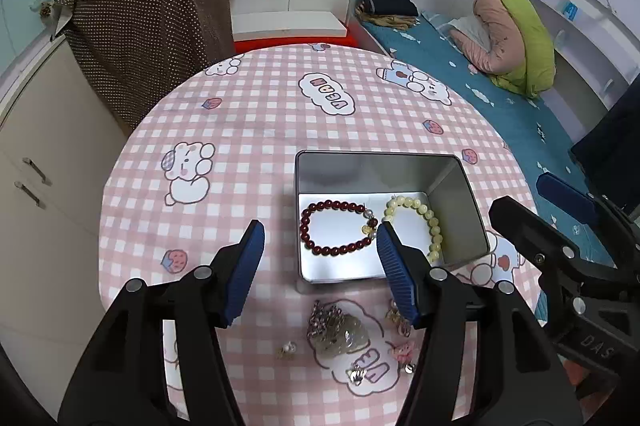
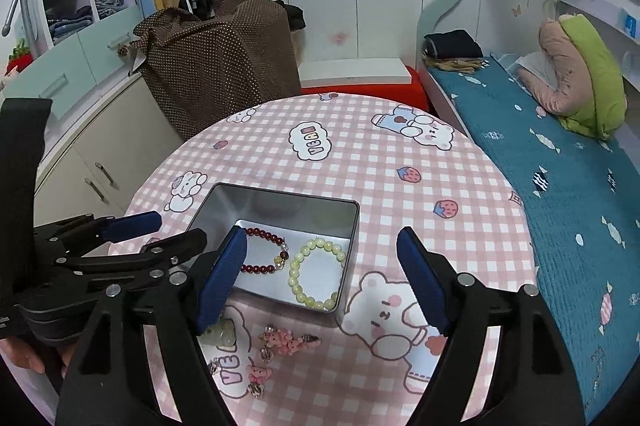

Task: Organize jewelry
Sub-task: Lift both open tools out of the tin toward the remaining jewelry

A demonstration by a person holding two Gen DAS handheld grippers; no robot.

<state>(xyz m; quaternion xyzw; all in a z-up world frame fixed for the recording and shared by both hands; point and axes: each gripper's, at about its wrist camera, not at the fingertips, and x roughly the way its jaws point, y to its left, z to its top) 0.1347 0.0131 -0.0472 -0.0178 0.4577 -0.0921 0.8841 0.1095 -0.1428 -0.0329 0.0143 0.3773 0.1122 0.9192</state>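
Note:
An open silver tin (image 1: 308, 173) (image 2: 224, 201) stands on the round table. A dark red bead bracelet (image 1: 316, 246) (image 2: 264, 235) and a pale yellow bead bracelet (image 1: 430, 216) (image 2: 312, 274) lie inside it. Loose jewelry lies in front of the tin: a grey-green crystal bracelet with a silvery cluster (image 1: 340, 330) (image 2: 224, 336), pink bear charms (image 2: 286, 342) (image 1: 402, 348), a pearl earring (image 1: 287, 349). My left gripper (image 1: 320, 238) (image 2: 168, 230) is open and empty above the tin's near edge. My right gripper (image 2: 320, 246) (image 1: 544, 193) is open and empty over the tin's near right corner.
The table has a pink checked cloth with bear prints (image 1: 248, 129) (image 2: 400, 169). A chair draped in brown dotted fabric (image 1: 160, 25) (image 2: 224, 57) stands behind it. A bed with a teal cover (image 1: 500, 97) (image 2: 560, 185) runs along the right. Cabinets (image 1: 48, 185) stand left.

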